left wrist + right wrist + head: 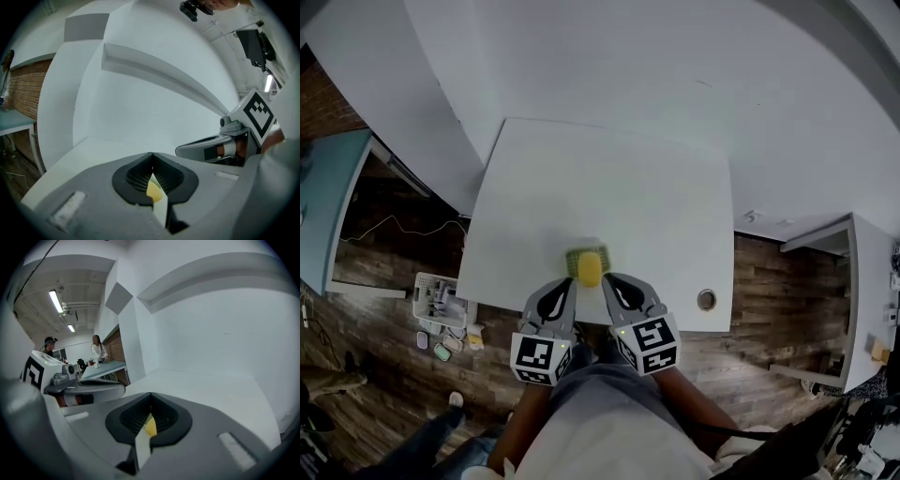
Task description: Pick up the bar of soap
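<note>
The yellow bar of soap (591, 270) lies on a green dish (577, 254) near the front edge of the white worktop (609, 178). The left tool (570, 284) and the right tool (607, 280) flank it, one at each side, over that front edge. Each tool's jaws are pressed together and pinch nothing. Each gripper view shows the soap only as a yellow sliver beyond the closed tips.
</note>
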